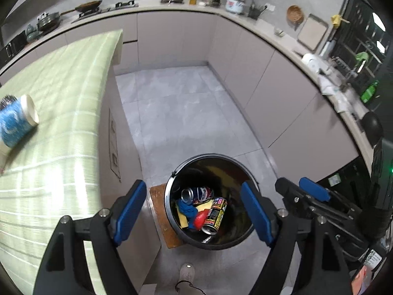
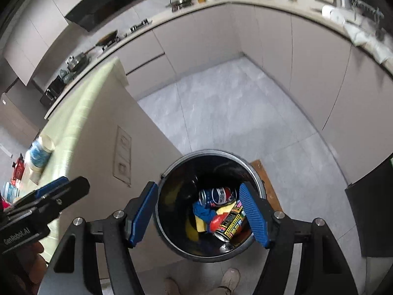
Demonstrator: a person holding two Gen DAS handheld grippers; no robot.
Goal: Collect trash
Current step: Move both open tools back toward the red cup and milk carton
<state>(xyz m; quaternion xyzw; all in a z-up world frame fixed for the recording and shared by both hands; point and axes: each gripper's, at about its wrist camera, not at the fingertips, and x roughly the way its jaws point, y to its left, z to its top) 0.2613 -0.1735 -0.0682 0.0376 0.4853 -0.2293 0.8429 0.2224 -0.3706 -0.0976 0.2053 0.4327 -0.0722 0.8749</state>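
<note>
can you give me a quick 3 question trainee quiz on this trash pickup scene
1. True or false: both sets of jaws are open and hold nothing.
2. What lies in the bin? A) only paper B) two cans, blue cloth, a red item C) nothing
3. What trash item lies on the green-topped counter?

Key:
1. True: left gripper and right gripper hang open above the bin.
2. B: blue can, black and yellow can, blue cloth, red item.
3. A blue and white cup on its side.
</note>
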